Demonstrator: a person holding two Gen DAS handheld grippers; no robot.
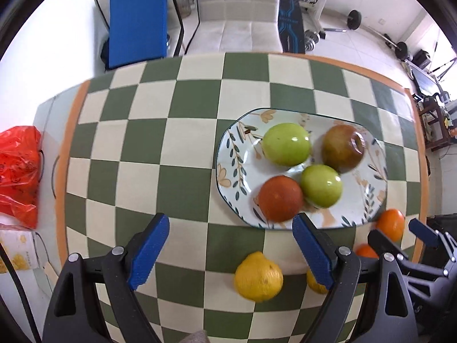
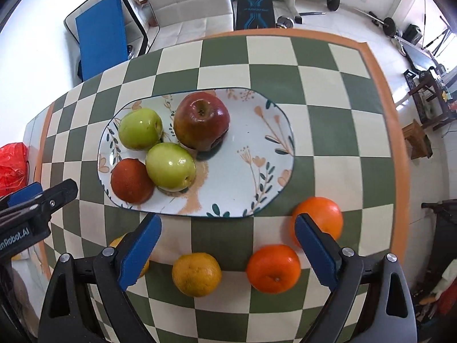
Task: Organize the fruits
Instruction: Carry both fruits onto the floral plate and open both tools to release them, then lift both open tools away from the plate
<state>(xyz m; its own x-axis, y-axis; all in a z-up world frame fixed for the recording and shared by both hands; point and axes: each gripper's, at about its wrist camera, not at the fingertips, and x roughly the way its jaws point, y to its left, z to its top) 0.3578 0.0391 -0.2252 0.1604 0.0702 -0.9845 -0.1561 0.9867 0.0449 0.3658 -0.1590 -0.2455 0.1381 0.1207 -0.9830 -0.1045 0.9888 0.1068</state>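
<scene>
A floral oval plate on the checkered cloth holds two green apples, a red apple and a dark red-orange fruit. Loose on the cloth in front of the plate lie two oranges and a yellow citrus. Another yellow citrus is half hidden behind a finger. My left gripper hovers open above a yellow citrus, near the plate's front edge. My right gripper is open over the loose citrus, holding nothing.
The green-and-cream cloth has an orange border near the table's edges. A red plastic bag sits off the table's left side. Beyond the far edge stand a white chair, a blue-cushioned chair and gym weights.
</scene>
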